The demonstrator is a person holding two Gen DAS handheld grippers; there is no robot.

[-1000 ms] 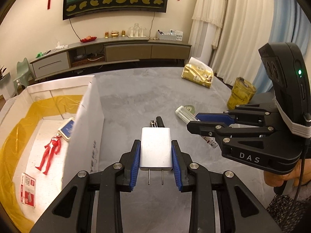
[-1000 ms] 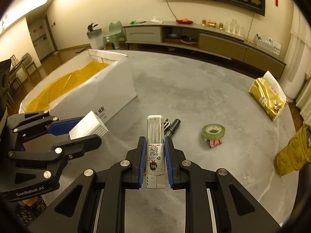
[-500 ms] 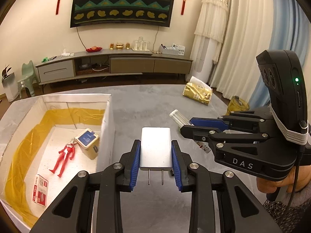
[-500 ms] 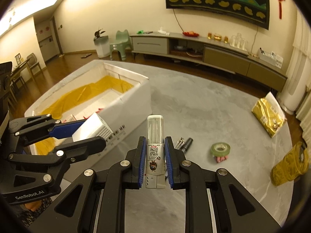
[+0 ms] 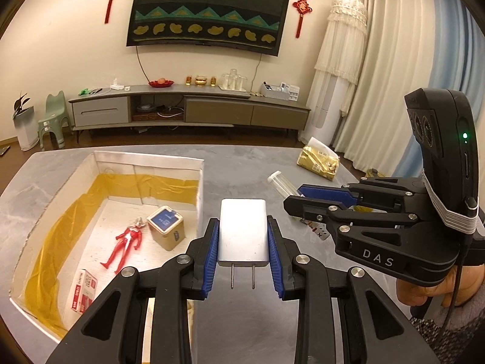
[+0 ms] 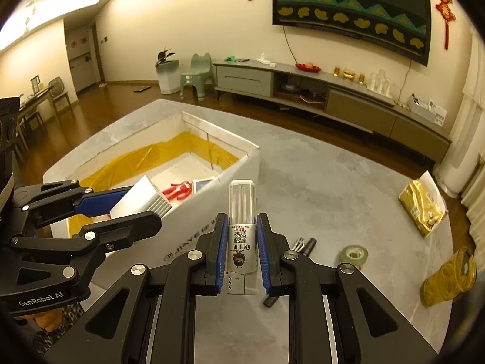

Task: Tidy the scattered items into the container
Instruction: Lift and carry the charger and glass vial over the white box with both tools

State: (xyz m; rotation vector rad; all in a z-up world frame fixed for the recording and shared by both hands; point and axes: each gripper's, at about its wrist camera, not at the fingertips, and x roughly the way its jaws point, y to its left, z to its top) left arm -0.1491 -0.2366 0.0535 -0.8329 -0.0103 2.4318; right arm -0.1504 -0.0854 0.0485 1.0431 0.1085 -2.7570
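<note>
My left gripper (image 5: 243, 242) is shut on a white plug adapter (image 5: 243, 232), prongs toward the camera, held above the table just right of the white box (image 5: 200, 182). The box has a yellow lining and holds a red toy figure (image 5: 124, 244), a small blue-topped tin (image 5: 165, 227) and a red-and-white packet (image 5: 83, 294). My right gripper (image 6: 242, 251) is shut on a clear-capped tube with a QR label (image 6: 242, 230), raised near the box's right wall (image 6: 212, 212). The left gripper (image 6: 121, 209) with the adapter (image 6: 142, 197) shows at the left of the right wrist view.
On the grey table lie a green tape roll (image 6: 354, 254), a black pen-like tool (image 6: 306, 244), a gold foil bag (image 6: 423, 207) and a yellow mesh bag (image 6: 448, 279). A playing card (image 5: 321, 230) lies under the right gripper. A hand (image 5: 424, 288) holds that gripper.
Both grippers have risen with their objects and moved toward the box, so more of its inside shows now. Both grips are unchanged.
</note>
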